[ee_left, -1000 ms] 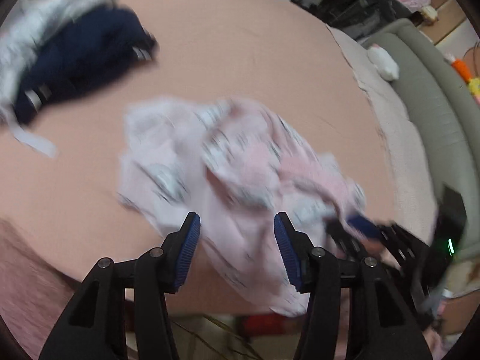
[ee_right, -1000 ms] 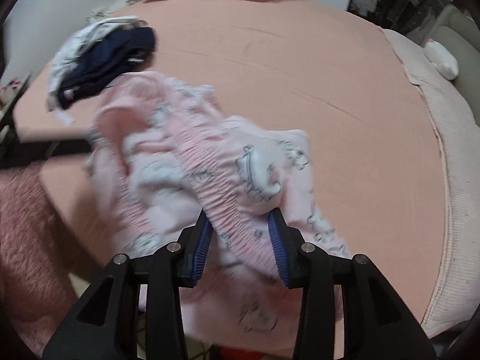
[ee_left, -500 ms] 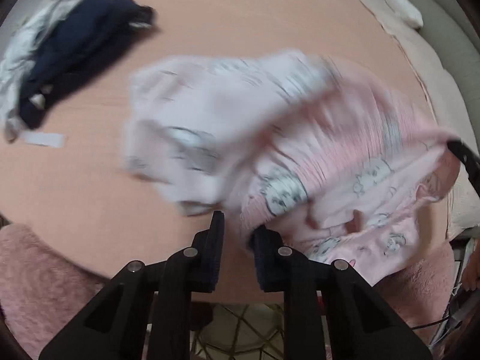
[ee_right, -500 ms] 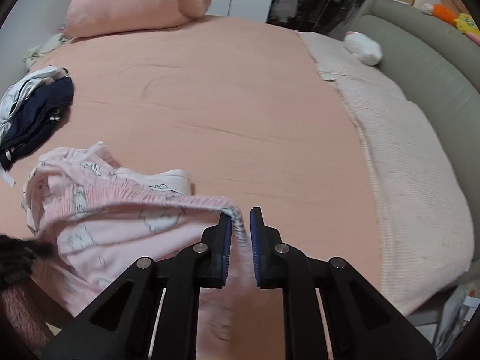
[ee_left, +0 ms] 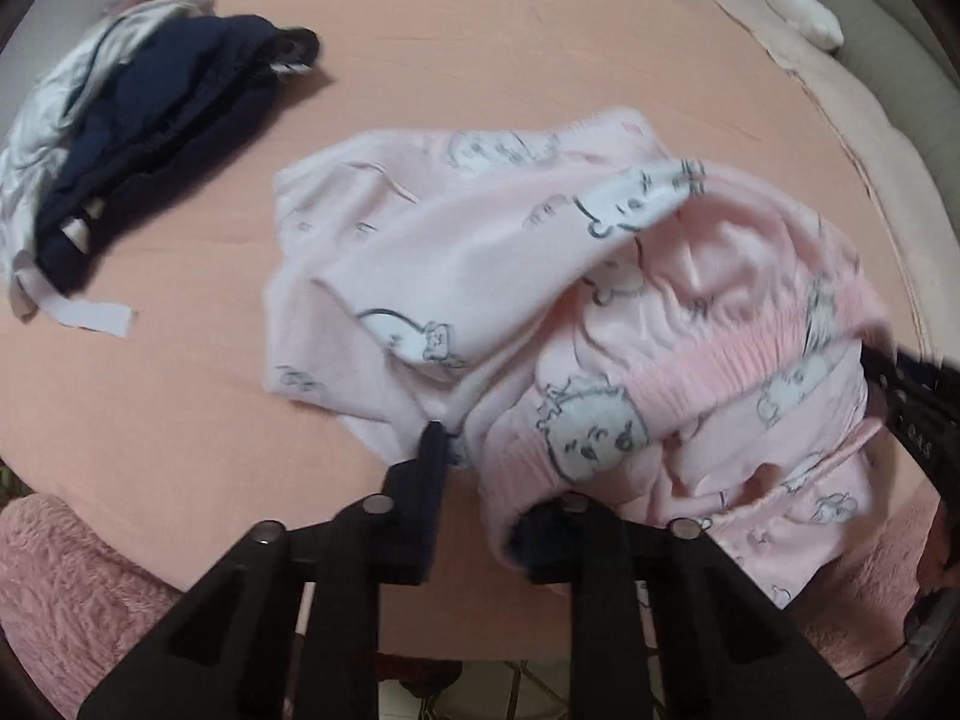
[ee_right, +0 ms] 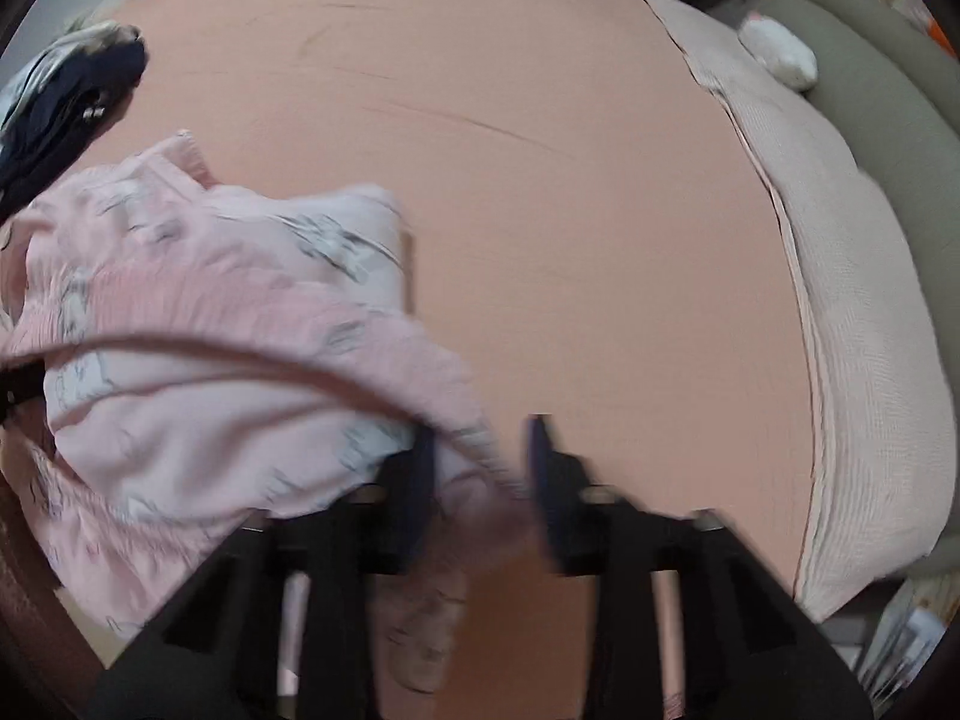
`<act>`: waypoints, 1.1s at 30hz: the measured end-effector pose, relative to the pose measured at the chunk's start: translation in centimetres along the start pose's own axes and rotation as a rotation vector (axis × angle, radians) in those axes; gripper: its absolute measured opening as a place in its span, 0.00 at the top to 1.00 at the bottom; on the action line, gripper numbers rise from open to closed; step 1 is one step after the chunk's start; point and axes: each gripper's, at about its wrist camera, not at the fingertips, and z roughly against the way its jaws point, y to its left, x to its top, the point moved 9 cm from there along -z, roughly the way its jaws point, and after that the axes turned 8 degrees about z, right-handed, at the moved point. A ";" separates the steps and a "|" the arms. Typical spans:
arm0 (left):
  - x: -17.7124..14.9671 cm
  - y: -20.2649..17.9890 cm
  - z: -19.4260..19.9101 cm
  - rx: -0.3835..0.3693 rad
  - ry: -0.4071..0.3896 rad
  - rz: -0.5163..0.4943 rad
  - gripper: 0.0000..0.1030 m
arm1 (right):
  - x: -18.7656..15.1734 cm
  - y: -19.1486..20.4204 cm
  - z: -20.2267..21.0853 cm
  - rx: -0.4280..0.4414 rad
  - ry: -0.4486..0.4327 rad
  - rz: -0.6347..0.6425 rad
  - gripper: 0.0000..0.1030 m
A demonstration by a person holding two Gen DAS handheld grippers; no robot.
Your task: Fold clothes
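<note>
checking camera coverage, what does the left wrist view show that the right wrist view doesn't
Left wrist only: a white fabric strip beside the dark pile, and the left gripper close up, jaws just closing on the garment's edge. Right wrist only: the right gripper close up, jaws just opening slightly with the waistband between them, though blur hides whether they press it. Both: the pink pyjama garment, navy clothes pile, peach bed sheet, white plush.

Left gripper (ee_left: 465, 450) pinches pink printed pyjama bottoms (ee_left: 600, 312) at the bed's (ee_left: 180, 390) near edge; navy garment (ee_left: 156, 138) lies far left.
</note>
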 end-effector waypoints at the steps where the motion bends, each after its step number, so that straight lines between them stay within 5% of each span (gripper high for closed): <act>1: 0.5 0.6 0.7 0.010 -0.026 0.009 0.89 | -0.7 -0.9 0.5 -0.007 -0.010 -0.018 0.85; 5: 5.0 0.0 4.6 -0.042 -0.111 -0.005 0.89 | -0.1 -3.9 3.4 -0.015 -0.082 -0.069 0.85; 9: 11.7 -3.0 11.9 -0.042 -0.313 -0.115 0.92 | 6.3 -6.4 8.7 -0.097 -0.225 -0.039 0.90; 13: 18.9 -4.6 25.0 -0.136 -0.557 -0.134 0.92 | 14.0 -11.4 20.7 -0.087 -0.489 -0.128 0.90; 17: 20.4 -4.9 31.6 -0.188 -0.665 -0.167 0.92 | 16.3 -13.8 30.5 -0.088 -0.692 -0.164 0.90; 19: 17.8 -4.7 31.2 -0.213 -0.621 -0.172 0.92 | 15.7 -13.8 32.5 -0.090 -0.737 -0.170 0.90; 23: 9.8 -4.4 21.7 -0.199 -0.407 -0.177 0.92 | 11.4 -12.3 29.2 -0.061 -0.678 -0.173 0.90; 30: -4.1 -1.7 0.0 -0.077 0.106 -0.166 0.84 | -0.7 -5.7 9.0 0.118 -0.218 -0.192 0.90; 33: -4.3 -1.3 0.2 -0.057 0.067 -0.196 0.67 | -3.7 -4.2 5.5 0.159 -0.129 -0.187 0.90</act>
